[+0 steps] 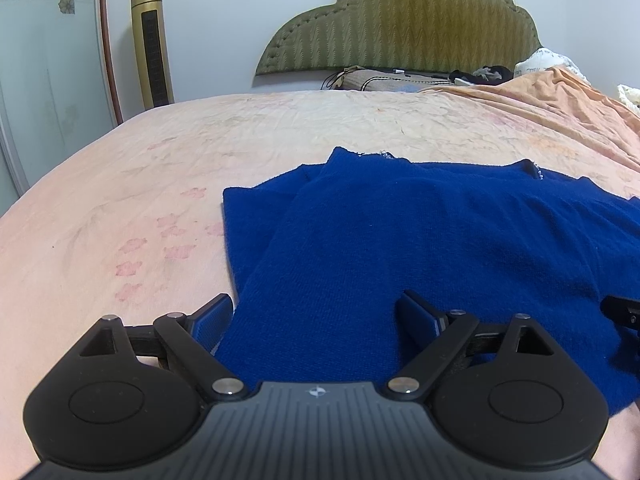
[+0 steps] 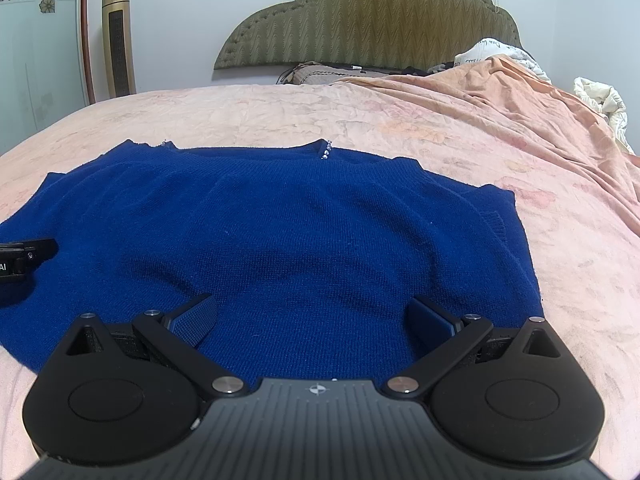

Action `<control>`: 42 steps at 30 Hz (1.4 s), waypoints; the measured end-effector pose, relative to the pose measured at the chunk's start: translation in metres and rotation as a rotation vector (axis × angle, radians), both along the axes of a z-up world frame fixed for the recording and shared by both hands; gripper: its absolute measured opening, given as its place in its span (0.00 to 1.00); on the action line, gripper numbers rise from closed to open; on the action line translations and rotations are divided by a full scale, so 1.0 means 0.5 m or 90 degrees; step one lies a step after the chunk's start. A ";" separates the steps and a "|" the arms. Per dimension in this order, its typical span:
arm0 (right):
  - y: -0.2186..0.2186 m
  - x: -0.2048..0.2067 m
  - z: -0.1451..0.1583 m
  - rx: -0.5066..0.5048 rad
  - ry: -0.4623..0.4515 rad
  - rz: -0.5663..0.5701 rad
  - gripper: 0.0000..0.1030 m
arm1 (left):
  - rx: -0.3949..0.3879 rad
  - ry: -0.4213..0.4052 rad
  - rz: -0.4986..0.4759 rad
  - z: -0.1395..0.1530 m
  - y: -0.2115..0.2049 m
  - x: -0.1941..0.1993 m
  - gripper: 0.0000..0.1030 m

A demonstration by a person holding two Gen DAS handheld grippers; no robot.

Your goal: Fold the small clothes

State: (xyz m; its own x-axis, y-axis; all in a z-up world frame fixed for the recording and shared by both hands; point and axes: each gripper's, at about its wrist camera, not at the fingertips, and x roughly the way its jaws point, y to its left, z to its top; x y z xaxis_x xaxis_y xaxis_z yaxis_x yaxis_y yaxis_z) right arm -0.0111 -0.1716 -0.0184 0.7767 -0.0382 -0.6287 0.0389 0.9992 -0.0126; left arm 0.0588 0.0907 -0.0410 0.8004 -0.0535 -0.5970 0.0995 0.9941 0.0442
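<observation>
A small blue knit sweater [image 2: 280, 232] lies flat on the pink bed sheet [image 2: 280, 112], neckline toward the headboard, with both sleeves folded in over the body. It also shows in the left wrist view [image 1: 420, 232]. My left gripper [image 1: 316, 312] is open and empty over the sweater's near left hem. My right gripper [image 2: 312, 316] is open and empty over the near right hem. The right gripper's tip shows at the right edge of the left wrist view [image 1: 622, 312]; the left gripper's tip shows at the left edge of the right wrist view [image 2: 24, 258].
A green padded headboard [image 2: 360, 20] stands at the far end. An orange blanket [image 2: 520, 92] is bunched at the far right, with white bedding [image 2: 596, 100] beyond it. A gold tower fan [image 1: 152, 44] stands by the wall on the left.
</observation>
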 end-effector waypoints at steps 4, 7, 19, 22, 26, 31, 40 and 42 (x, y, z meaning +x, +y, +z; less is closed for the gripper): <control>0.000 0.000 0.000 0.000 0.000 0.000 1.00 | 0.003 -0.001 0.001 0.000 -0.001 0.000 0.88; 0.000 0.000 0.000 0.000 0.000 0.000 1.00 | 0.002 -0.001 0.001 0.000 0.001 -0.001 0.88; -0.007 0.002 0.000 0.008 0.001 0.000 1.00 | 0.009 0.002 0.011 0.002 -0.004 0.000 0.93; -0.003 0.002 0.000 0.001 0.001 0.001 1.00 | 0.008 0.006 0.013 0.002 -0.002 0.002 0.95; -0.003 -0.002 0.015 0.019 0.016 -0.017 1.00 | -0.002 0.014 0.013 0.010 0.006 -0.001 0.95; 0.025 -0.044 0.074 0.036 -0.048 -0.007 1.00 | -0.003 0.019 0.005 0.040 0.009 -0.006 0.95; 0.083 -0.038 0.104 0.007 -0.028 0.040 1.00 | 0.021 0.003 -0.007 0.082 -0.004 -0.035 0.95; 0.082 -0.042 0.098 0.008 -0.025 0.031 1.00 | 0.030 0.002 -0.007 0.083 -0.008 -0.038 0.95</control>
